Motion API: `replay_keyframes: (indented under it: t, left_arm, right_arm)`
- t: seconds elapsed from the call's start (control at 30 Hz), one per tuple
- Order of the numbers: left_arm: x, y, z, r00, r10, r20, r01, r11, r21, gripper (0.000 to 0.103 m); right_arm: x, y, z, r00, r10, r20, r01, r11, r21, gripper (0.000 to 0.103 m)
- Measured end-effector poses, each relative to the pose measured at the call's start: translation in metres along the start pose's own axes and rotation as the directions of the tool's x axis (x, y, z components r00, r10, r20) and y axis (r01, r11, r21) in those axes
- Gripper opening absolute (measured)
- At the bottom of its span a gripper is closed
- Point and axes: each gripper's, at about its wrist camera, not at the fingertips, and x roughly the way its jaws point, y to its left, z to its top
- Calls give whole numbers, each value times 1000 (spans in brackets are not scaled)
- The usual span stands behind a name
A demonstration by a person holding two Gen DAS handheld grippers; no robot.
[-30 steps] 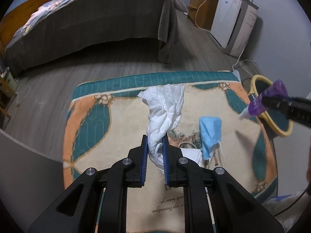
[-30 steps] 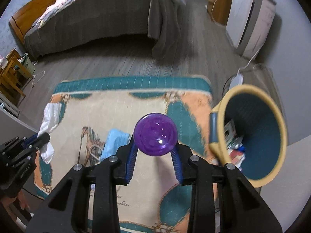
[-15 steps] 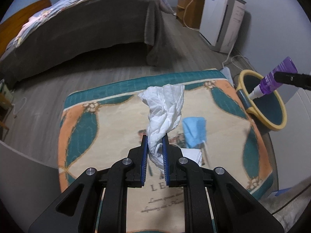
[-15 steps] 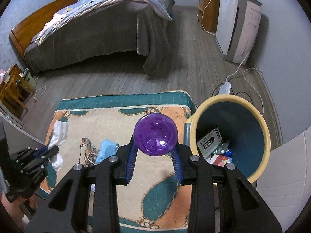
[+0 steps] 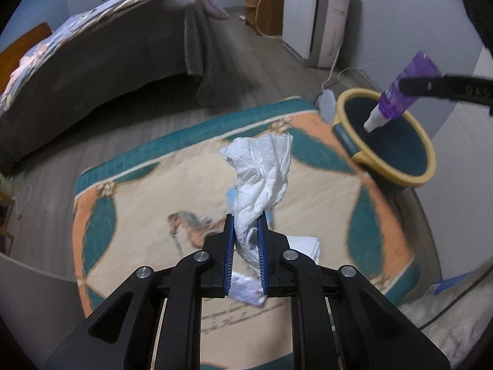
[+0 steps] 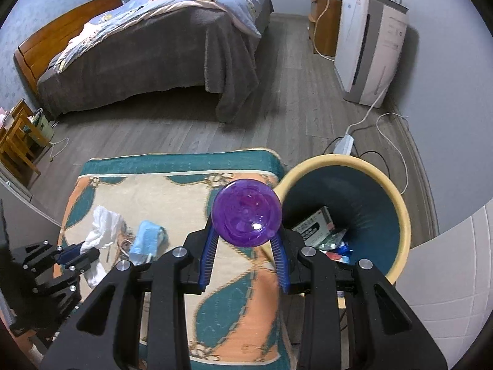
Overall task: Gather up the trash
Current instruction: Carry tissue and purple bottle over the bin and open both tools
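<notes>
My left gripper (image 5: 246, 219) is shut on a crumpled white tissue (image 5: 262, 172) and holds it above the patterned rug (image 5: 138, 191). My right gripper (image 6: 245, 234) is shut on a purple bottle (image 6: 247, 214), seen end-on. In the left wrist view the purple bottle (image 5: 403, 91) hangs tilted, white cap down, over the mouth of the yellow-rimmed trash bin (image 5: 431, 160). The bin (image 6: 400, 215) holds several pieces of trash. A blue face mask (image 6: 148, 237) and a folded white paper (image 5: 305, 243) lie on the rug.
A bed with a grey cover (image 6: 148, 52) stands beyond the rug. A white appliance (image 6: 369, 52) and a wooden cabinet (image 6: 323, 30) are at the far right wall. A power strip with cables (image 6: 346, 143) lies on the floor behind the bin.
My right gripper has carried the purple bottle right, from beside the bin to over its opening. My left gripper has risen and shifted right with the tissue still in it.
</notes>
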Motion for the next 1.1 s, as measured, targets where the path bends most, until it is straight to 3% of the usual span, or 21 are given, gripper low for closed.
replay_keyframes:
  t: [0.13, 0.37, 0.7, 0.93, 1.03, 1.1]
  left_arm:
    - [1, -21, 14, 999, -39, 5, 39, 999, -2, 15]
    - [11, -74, 43, 995, -95, 6, 94, 991, 96, 15]
    - [49, -151, 85, 986, -167, -24, 168, 960, 225, 15]
    - [74, -182, 106, 982, -186, -43, 191, 945, 266, 15]
    - [75, -186, 113, 980, -195, -25, 195, 944, 265, 23]
    - [72, -183, 114, 980, -200, -7, 195, 948, 253, 47]
  right_arm:
    - [-2, -24, 0, 1000, -4, 5, 4, 999, 45, 32]
    - [5, -70, -1, 999, -44, 2, 44, 993, 111, 32]
    - [16, -154, -4, 998, -55, -20, 59, 952, 299, 32]
    - [28, -177, -15, 997, -51, -64, 71, 924, 375, 33]
    - [27, -177, -14, 997, -55, -57, 72, 925, 373, 38]
    - [25, -175, -12, 997, -61, -44, 73, 926, 370, 51]
